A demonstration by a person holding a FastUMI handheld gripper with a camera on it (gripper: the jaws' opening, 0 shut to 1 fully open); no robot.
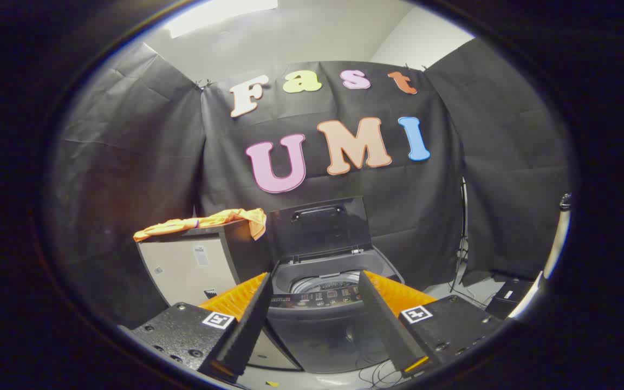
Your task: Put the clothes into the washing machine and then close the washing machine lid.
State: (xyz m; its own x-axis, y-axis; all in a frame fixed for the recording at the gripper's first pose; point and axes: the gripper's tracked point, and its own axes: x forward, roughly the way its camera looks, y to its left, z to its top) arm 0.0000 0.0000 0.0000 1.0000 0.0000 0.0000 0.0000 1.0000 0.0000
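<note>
Your gripper (312, 303) hangs with fingers spread and empty, framing the open-lidded washing machine (325, 303) ahead; the orange garment (203, 222) lies beyond your left finger atop a cabinet (193, 265), awaiting pickup.

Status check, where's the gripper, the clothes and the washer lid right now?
Gripper open, holding nothing, washing machine ahead between the fingers. Lid up. Orange clothes lying on cabinet beside the washer, beyond the fingers. Nothing blocking the approach.
</note>
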